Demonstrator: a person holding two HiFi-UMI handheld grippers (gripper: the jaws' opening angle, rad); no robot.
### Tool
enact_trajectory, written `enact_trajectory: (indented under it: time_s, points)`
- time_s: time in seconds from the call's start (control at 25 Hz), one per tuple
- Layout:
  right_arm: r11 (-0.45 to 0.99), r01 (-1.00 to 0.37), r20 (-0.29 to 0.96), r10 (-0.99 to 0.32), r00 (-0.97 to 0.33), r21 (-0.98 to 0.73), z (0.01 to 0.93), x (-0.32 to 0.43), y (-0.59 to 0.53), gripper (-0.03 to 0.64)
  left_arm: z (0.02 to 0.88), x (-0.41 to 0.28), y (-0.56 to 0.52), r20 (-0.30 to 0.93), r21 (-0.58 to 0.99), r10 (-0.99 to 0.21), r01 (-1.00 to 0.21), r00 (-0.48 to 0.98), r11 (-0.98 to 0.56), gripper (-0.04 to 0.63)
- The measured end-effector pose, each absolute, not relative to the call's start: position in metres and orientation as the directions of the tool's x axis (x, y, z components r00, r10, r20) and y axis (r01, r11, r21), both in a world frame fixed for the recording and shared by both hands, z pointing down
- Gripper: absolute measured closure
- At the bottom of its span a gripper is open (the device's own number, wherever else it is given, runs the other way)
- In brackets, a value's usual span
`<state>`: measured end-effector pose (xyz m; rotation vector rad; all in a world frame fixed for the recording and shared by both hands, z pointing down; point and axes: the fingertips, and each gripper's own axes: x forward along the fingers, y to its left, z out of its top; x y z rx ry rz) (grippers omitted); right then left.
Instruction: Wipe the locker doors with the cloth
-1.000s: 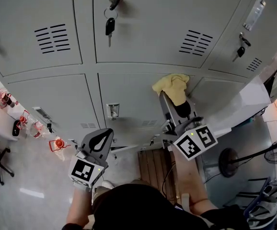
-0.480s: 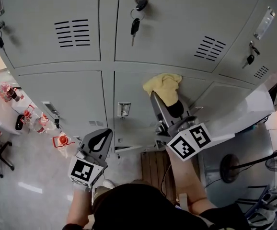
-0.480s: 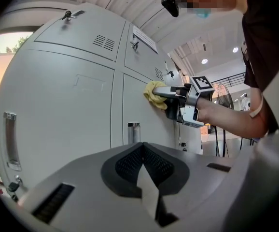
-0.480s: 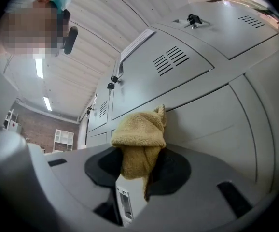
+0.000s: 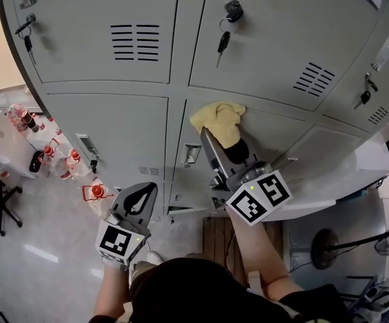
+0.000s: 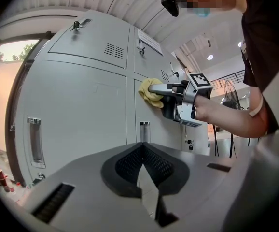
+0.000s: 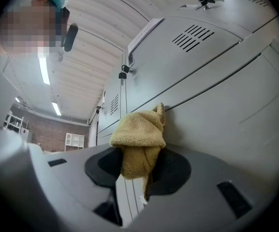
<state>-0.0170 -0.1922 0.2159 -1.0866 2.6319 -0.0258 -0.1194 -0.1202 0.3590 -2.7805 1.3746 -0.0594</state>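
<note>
A yellow cloth is pinched in my right gripper and pressed against a grey locker door just under the seam between upper and lower rows. The right gripper view shows that cloth bunched between the jaws with the door right behind it. My left gripper hangs lower at the left, away from the lockers, its jaws closed with nothing between them. From the left gripper view, the cloth and the right gripper appear ahead on the lockers.
Keys hang in the upper door's lock above the cloth. A door handle sits left of the right gripper. Bottles and bags lie on the floor at the left. An open locker door juts out at the right, a fan beyond it.
The right gripper has slid the cloth leftward along the door seam. The head view has shifted, so the lockers appear further right. The left gripper has stayed where it was.
</note>
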Motion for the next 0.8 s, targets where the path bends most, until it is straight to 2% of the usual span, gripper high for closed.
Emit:
enact_trajectory:
  time_s: [0.44,0.8]
  points:
    - [0.772,-0.624,-0.228,-0.634,-0.739,-0.121,0.221,-0.058,-0.193,0.479,0.366,-0.130,-0.112,0.048,-0.082,-0.825,-0.821,0.563,-0.565,0.588]
    - [0.786,-0.608,-0.184,-0.618,-0.764,-0.111,0.240,-0.060,-0.195,0.477,0.373,-0.118,-0.114,0.089,-0.109,-0.831,-0.824,0.550,-0.557,0.588]
